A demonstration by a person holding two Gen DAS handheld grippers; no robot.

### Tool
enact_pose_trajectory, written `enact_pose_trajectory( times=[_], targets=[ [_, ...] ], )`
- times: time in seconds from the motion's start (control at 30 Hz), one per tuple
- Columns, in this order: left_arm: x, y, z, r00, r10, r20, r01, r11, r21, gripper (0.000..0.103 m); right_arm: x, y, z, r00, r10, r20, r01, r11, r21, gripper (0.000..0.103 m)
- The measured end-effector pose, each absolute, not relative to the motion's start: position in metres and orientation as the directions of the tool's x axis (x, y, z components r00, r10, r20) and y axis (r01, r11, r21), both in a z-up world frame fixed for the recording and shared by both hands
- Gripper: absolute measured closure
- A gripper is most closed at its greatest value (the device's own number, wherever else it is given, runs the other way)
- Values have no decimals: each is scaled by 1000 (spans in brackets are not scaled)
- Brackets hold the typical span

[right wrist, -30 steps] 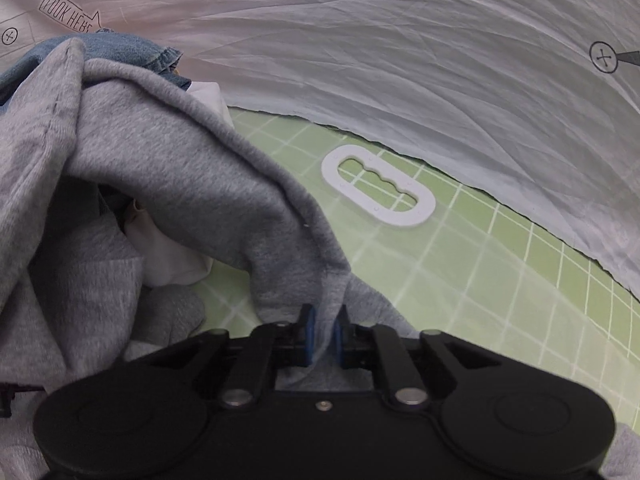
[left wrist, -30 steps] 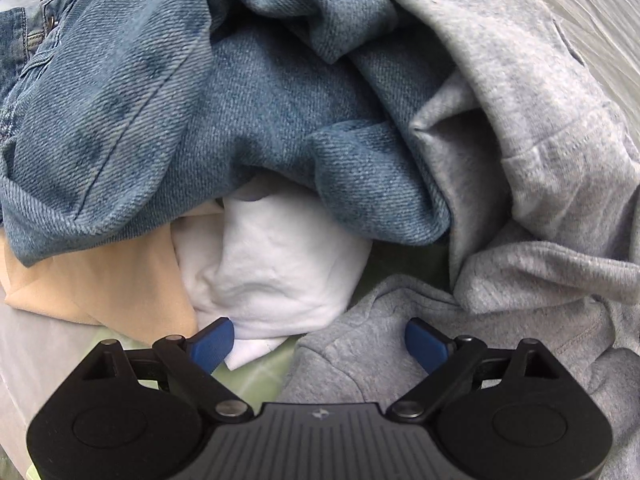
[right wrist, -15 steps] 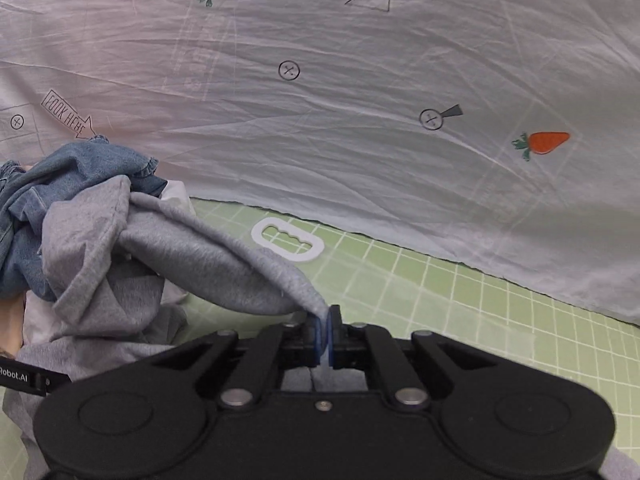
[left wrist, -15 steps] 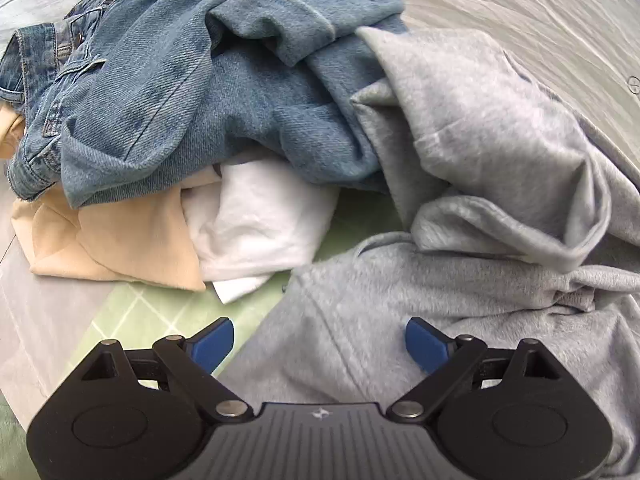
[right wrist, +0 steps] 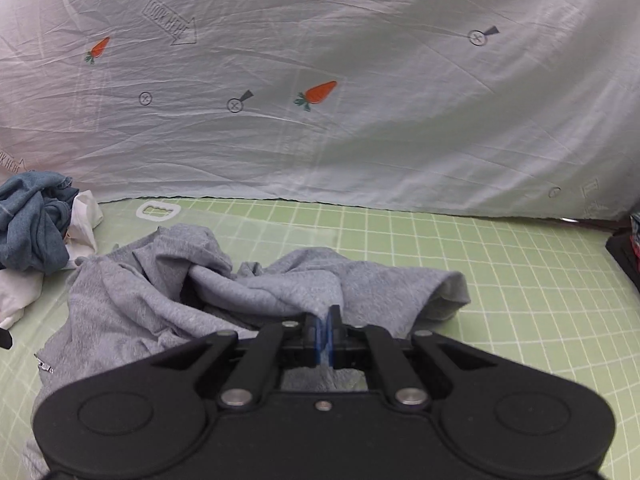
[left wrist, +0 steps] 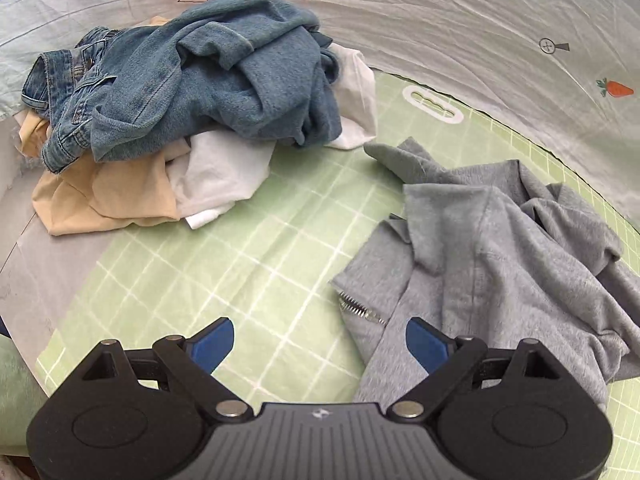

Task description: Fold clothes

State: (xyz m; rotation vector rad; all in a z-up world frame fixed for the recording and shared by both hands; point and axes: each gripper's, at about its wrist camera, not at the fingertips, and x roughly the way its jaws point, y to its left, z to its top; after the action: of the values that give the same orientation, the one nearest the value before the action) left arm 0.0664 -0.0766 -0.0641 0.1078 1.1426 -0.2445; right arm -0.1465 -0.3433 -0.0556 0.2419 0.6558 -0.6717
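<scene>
A fold of the grey zip sweatshirt (right wrist: 256,292) is clamped between the fingers of the right gripper (right wrist: 325,330), which are pressed together on the cloth. The rest of the garment is spread in crumpled folds ahead of and to the left of those fingers on the green gridded mat (right wrist: 500,280) covering the desk.

The fingers of the left gripper (left wrist: 320,344) are held wide apart with nothing between them. Its right finger (left wrist: 426,344) is seen over the sweatshirt's near edge, just beside the zip teeth (left wrist: 358,308); whether it touches the cloth cannot be told. Its left finger (left wrist: 210,342) is over bare mat.

Well ahead of the left fingers, a heap of blue jeans (left wrist: 192,76), a white garment (left wrist: 220,176) and a beige garment (left wrist: 108,196) is piled apart from the sweatshirt. A pale printed sheet (right wrist: 320,80) lies beyond the mat.
</scene>
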Motion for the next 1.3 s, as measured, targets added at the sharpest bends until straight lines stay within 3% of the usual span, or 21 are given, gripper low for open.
enact_pose_trajectory(
  times=[0.4,0.53,0.83,1.17,1.2,1.23,1.3],
  targets=[
    [11,-114,-66,381,-152,-912,245,968,-59,10,-251,-422,-87,421,-562,-712,792,610,-13,96],
    [0,-135,-65,376,-161,-912,260,963,-63,10,-267,-430,-92,415,-545,-729,785,619,-16,80],
    [-2,-204,-57,386,-210,-898,364,929,-61,10,-237,-443,-83,479,-534,-697,705,707,-57,60],
    [10,-270,-70,337,-246,-909,483,874,-57,10,-177,-452,-98,546,-403,-735,573,819,-24,60],
    [8,-271,-73,329,-237,-914,487,872,-51,10,-176,-452,-99,549,-393,-738,565,825,-19,64],
    [7,-271,-76,320,-227,-920,491,870,-45,10,-175,-452,-100,554,-382,-740,555,832,-13,76],
    [5,-267,-78,311,-219,-925,488,872,-42,10,-175,-452,-100,567,-370,-736,547,837,1,88]
  ],
)
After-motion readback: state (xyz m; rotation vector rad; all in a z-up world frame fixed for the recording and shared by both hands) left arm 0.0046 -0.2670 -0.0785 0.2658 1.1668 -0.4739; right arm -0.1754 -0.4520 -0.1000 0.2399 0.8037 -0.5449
